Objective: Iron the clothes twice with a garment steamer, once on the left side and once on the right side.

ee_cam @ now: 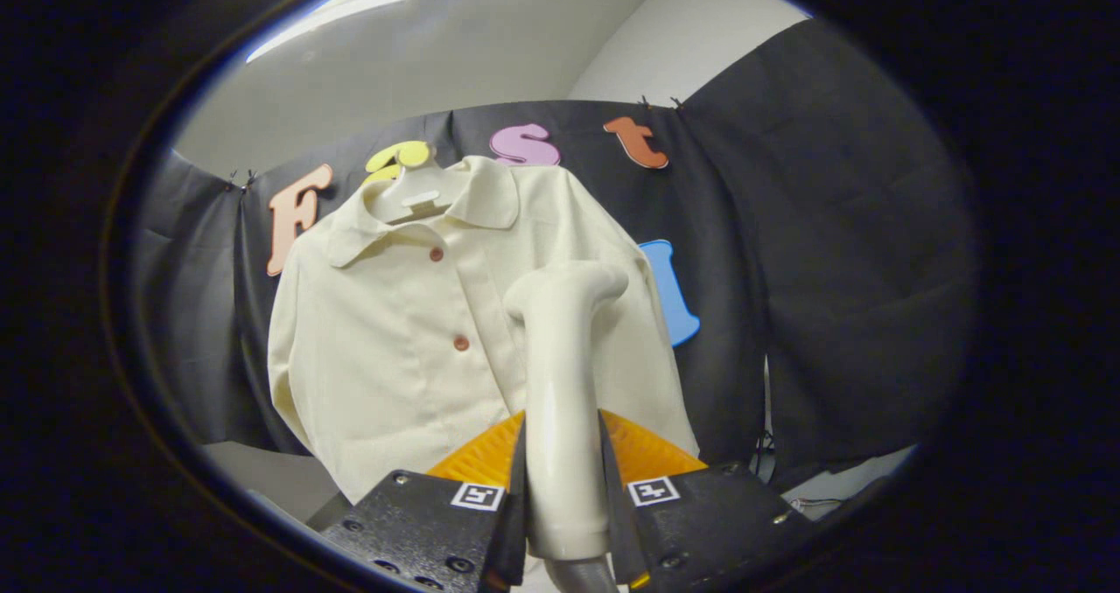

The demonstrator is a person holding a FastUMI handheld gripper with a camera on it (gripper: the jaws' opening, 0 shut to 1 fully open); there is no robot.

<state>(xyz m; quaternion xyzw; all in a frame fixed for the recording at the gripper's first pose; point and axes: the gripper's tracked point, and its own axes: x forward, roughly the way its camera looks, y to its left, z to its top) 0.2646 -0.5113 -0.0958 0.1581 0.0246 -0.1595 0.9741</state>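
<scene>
Steamer point(564, 383) between fingers point(612, 497), before shirt point(394, 331)

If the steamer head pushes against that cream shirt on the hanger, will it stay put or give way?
The shirt probably gives way: it is thin cloth hanging loose from a hanger. It may swing back. The steamer, held in the gripper, looks rigid.

A pale surface point(262, 479) runs low behind your fingers point(512, 523), which clamp the steamer point(560, 383) from both sides. To their right, thin dark cables point(809, 505) lie on it. Above it, a pale hanger point(416, 195) against the booth's wall carries the cream shirt point(385, 339).
</scene>
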